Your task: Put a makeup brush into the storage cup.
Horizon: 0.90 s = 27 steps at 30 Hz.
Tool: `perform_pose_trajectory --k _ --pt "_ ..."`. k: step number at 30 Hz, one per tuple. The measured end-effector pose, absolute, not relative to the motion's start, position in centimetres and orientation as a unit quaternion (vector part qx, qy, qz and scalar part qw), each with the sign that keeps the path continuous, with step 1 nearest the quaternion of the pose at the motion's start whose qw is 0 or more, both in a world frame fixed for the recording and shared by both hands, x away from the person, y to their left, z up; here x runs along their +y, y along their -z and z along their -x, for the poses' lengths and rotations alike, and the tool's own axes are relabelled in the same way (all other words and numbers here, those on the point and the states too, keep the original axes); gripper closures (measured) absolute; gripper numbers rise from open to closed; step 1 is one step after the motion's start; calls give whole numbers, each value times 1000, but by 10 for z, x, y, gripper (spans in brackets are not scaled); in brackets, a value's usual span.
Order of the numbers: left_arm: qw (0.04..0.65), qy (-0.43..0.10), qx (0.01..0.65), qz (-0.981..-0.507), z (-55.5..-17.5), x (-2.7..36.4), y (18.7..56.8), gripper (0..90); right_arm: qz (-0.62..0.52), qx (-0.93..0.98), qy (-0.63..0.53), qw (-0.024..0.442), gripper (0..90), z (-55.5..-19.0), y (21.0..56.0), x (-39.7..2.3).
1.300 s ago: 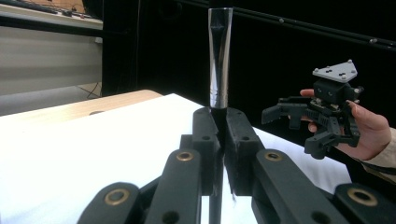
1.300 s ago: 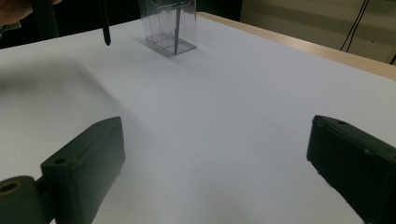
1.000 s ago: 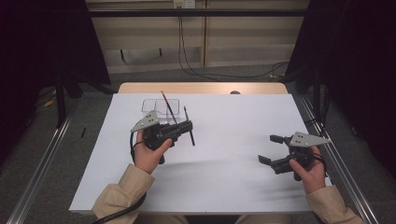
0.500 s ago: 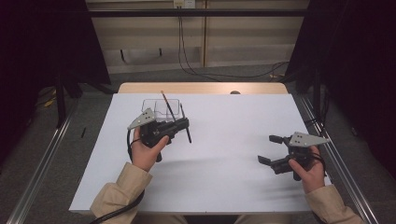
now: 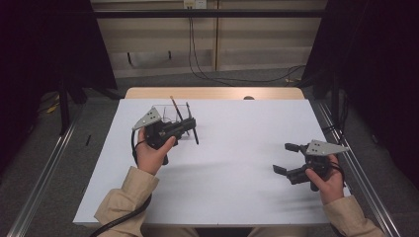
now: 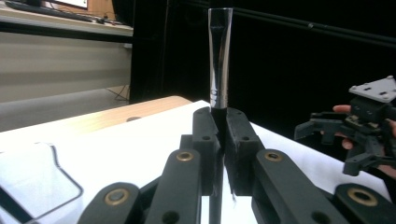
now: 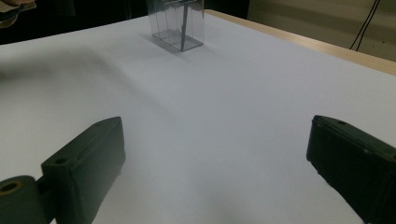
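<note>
My left gripper (image 5: 191,124) is shut on a thin black brush (image 5: 196,138) and holds it above the white table. In the left gripper view the brush's silver ferrule (image 6: 219,60) rises straight up from between the closed jaws of my left gripper (image 6: 219,126). Just behind it stands a clear plastic holder (image 5: 165,112) with a brown-handled brush (image 5: 174,106) leaning in it. My right gripper (image 5: 282,158) hovers open over the table's right side, nothing between its fingers. The same holder (image 7: 180,23) stands far ahead of my right gripper (image 7: 215,158).
A white sheet (image 5: 237,187) covers the table, with a wooden edge (image 5: 212,93) at the far side. Metal rails (image 5: 44,173) run along both sides. The holder's clear rim (image 6: 32,182) lies at the lower left of the left gripper view.
My left gripper has drifted a little toward the far left with the brush, closer to the clear holder. The right gripper has stayed where it was.
</note>
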<state>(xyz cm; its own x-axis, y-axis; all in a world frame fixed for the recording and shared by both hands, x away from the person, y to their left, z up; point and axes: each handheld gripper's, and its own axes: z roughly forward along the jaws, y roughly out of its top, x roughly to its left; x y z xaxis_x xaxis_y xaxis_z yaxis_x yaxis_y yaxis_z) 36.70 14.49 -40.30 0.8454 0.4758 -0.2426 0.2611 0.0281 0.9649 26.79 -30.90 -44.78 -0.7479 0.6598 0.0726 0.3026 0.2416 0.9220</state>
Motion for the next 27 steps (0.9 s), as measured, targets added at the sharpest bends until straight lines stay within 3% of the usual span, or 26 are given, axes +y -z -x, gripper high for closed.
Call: perform_pose_trajectory --k 27 --pt "656 -102 282 -693 -387 149 387 839 -311 767 -535 168 42 -267 447 -311"
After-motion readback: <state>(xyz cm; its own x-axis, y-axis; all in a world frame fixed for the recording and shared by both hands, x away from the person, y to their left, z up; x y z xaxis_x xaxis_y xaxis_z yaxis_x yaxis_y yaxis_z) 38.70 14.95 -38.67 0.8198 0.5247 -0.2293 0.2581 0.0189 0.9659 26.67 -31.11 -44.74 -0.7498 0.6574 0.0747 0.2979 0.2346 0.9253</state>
